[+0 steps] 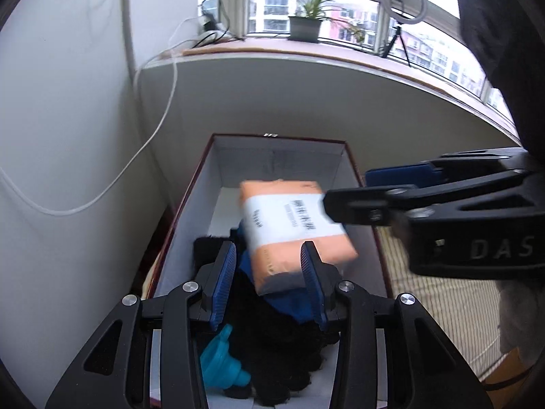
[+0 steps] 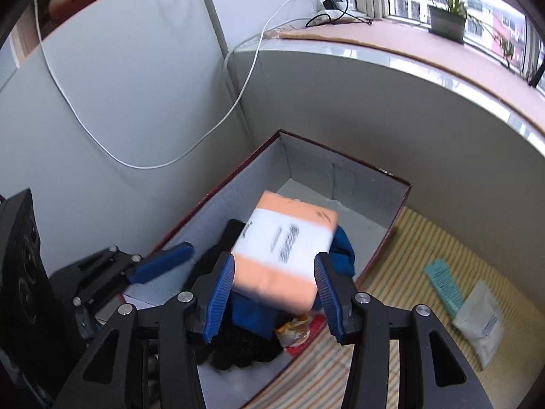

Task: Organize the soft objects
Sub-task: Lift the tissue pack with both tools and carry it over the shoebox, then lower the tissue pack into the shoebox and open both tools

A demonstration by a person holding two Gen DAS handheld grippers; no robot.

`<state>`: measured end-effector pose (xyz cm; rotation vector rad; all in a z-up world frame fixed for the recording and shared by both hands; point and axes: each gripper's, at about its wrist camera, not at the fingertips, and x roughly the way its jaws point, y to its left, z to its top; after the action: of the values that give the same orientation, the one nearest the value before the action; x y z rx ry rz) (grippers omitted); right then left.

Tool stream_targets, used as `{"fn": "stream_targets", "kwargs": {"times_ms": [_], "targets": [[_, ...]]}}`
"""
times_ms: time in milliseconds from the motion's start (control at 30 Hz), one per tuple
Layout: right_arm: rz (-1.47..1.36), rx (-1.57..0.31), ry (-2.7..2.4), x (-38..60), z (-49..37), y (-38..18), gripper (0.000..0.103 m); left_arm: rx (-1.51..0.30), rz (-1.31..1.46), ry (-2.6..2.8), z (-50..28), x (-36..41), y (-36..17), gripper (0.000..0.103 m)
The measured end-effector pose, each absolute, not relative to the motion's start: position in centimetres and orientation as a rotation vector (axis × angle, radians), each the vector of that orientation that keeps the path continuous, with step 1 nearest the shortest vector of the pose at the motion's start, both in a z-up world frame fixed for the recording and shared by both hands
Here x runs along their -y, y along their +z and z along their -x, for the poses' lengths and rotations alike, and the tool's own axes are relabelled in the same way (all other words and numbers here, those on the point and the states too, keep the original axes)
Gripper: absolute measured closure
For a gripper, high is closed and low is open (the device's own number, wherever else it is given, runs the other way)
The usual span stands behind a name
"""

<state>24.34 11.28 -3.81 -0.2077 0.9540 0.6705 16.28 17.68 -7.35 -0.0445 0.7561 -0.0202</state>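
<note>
An orange tissue pack (image 1: 293,225) (image 2: 282,248) with a white label is blurred in mid-air over an open dark-red box (image 1: 279,138) (image 2: 340,156). My right gripper (image 2: 275,266) (image 1: 345,189) hangs above it. Its fingers are apart, and in the left wrist view the pack lies just past their tips, not pinched. My left gripper (image 1: 269,252) (image 2: 150,269) stands open at the box's near end with nothing between its pads. Under the pack lie a blue cloth (image 1: 289,303), a black fuzzy item (image 1: 272,341) and a teal piece (image 1: 221,364).
The box sits in a corner against a white partition (image 2: 119,102) and the wall under a window sill (image 2: 408,51). A striped mat (image 2: 408,255) to its right carries a teal packet (image 2: 442,283) and a white packet (image 2: 480,323). A snack wrapper (image 2: 296,334) lies in the box.
</note>
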Motion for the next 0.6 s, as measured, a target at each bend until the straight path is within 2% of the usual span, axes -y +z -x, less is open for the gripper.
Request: {"fn": "stream_targets", "kwargs": {"times_ms": [33, 100, 200, 500, 600], "targets": [[0.227, -0.941, 0.657, -11.2, -24.2, -3.7, 0.055, -0.756, 0.047, -0.012, -16.0, -17.8, -7.4, 0.065], [0.263, -0.909, 0.633, -11.0, -23.6, -3.5, 0.044, -0.754, 0.055, 0.004, -15.5, -18.1, -7.4, 0.065], [0.306, -0.849, 0.6, -10.0, -22.5, -3.1, 0.037, -0.753, 0.087, 0.025, -14.5, -18.6, -7.2, 0.065], [0.34, -0.8, 0.515, -3.1, -19.9, -3.2, 0.032, -0.729, 0.127, -0.02, -12.9, -15.7, -5.5, 0.064], [0.312, -0.806, 0.475, 0.2, -19.4, -3.4, 0.032, -0.72, 0.101, -0.072, -12.8, -12.9, -5.2, 0.06]]}}
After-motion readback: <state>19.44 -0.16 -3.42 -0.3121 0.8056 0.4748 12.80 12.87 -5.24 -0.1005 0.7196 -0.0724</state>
